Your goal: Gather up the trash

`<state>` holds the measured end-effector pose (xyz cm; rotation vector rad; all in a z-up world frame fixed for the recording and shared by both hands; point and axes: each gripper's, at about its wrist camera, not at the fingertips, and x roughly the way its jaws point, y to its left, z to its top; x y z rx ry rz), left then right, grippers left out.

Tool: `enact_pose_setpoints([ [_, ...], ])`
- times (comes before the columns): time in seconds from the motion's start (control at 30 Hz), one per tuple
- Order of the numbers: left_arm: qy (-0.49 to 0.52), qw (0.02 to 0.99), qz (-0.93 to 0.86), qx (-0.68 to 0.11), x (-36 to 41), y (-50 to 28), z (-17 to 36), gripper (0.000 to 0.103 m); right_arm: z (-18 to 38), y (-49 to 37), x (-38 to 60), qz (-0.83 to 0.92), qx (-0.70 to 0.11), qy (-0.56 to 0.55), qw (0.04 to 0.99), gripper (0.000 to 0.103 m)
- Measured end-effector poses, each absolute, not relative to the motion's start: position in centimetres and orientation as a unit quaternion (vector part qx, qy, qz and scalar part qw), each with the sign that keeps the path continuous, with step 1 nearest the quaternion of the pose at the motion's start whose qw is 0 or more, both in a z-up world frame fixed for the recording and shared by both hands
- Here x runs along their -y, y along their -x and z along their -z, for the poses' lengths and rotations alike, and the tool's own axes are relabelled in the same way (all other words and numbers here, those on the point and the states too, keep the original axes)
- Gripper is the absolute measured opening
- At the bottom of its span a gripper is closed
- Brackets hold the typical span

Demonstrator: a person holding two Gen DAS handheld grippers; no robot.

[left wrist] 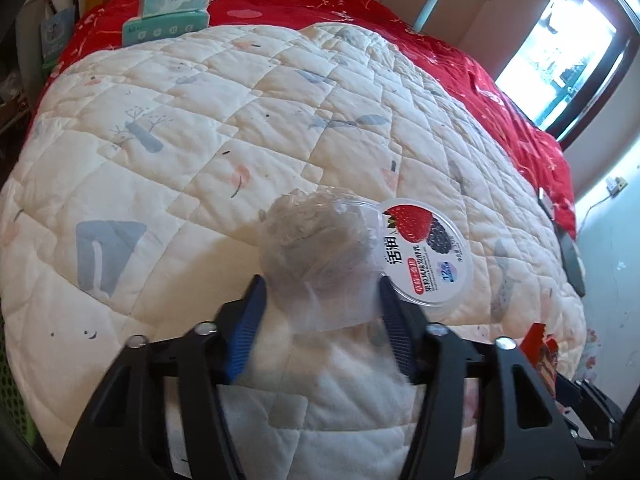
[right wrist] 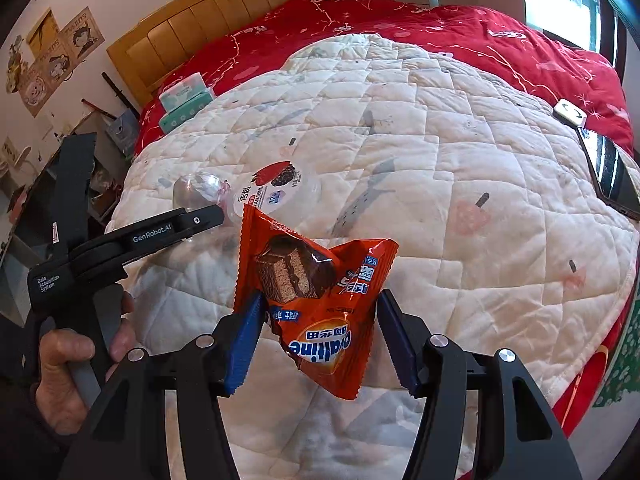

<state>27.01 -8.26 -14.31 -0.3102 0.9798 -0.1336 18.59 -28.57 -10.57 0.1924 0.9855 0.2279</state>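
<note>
Over white quilt (left wrist: 200, 128): left gripper (left wrist: 320, 300) half-open, pads clamping clear yogurt cup (left wrist: 316, 240); right gripper (right wrist: 320, 312) pinching orange Ovaltine wrapper (right wrist: 316, 304).

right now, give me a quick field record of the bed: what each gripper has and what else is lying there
left gripper: jaws closed on clear yogurt cup, its lid peeled to one side
right gripper: jaws closed on orange snack wrapper, lifted off the quilt
surface: white quilt over red blanket
other items: tissue packs near headboard; phone at the far edge
</note>
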Motion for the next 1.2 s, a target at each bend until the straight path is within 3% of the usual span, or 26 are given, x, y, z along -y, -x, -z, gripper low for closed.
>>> enact_pose_setpoints([
  [0.27,0.124,0.863,0.083,-0.482,7.5,-25.3,12.4,0.052,9.7,-17.7,28.4,-0.112,-0.461,-0.093,0.876,0.056],
  [0.6,0.010,0.825,0.125,-0.551,6.5,-23.0,9.1,0.052,8.4,-16.5,27.8,-0.118,-0.452,-0.094,0.879,0.056],
  [0.8,-0.022,0.789,0.136,-0.599,5.5,-22.2,9.1,0.052,7.8,-15.8,27.3,-0.124,-0.446,-0.096,0.881,0.056],
  [1.2,-0.082,0.759,0.155,-0.627,5.4,-21.4,7.7,0.053,8.0,-15.3,27.5,-0.124,-0.447,-0.103,0.880,0.056],
])
